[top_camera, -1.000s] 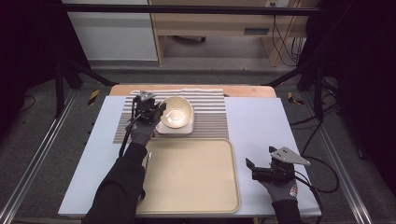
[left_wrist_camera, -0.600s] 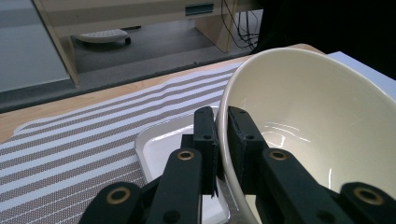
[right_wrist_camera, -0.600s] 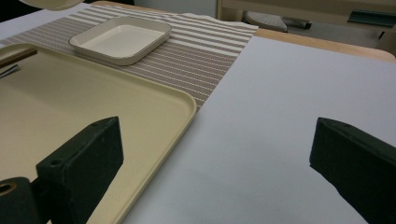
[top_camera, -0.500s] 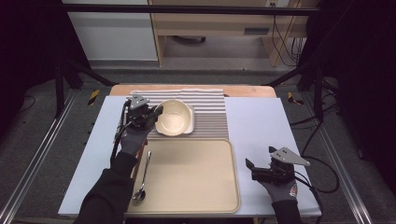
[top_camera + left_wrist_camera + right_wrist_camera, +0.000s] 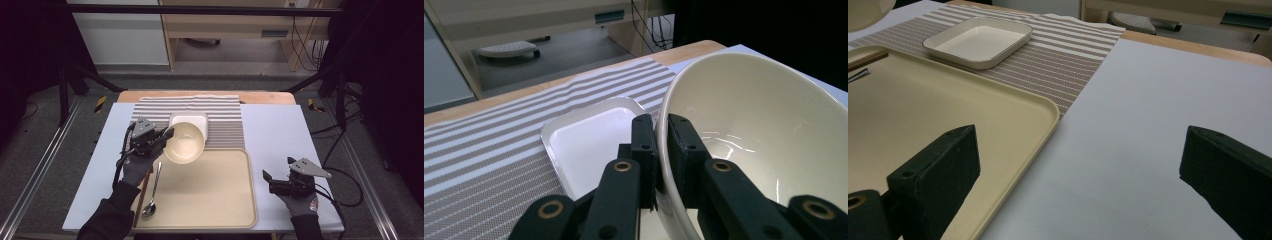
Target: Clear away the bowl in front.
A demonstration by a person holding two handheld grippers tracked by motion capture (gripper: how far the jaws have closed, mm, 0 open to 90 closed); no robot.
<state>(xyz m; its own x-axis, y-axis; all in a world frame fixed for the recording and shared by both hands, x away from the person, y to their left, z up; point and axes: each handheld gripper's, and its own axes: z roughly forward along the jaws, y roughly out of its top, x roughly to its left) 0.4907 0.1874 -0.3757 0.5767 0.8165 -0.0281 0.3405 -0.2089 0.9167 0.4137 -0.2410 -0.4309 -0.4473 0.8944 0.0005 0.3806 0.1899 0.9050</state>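
**Inspector:** State of the left claw?

**Assistant:** Clamped on the rim of the cream bowl, one jaw inside the wall, one outside. The bowl hung tilted in the air, over the far left corner of the tray, just in front of the white square dish on the striped mat.

**Inspector:** And the right claw?

**Assistant:** Wide apart, holding nothing, low over the surface beside the tray.

**Inspector:** Step in hand?

**Assistant:** By my judgement, carrying the bowl toward the tray. The next move called for levelling it, lowering it clear of the spoon and chopsticks, then releasing.
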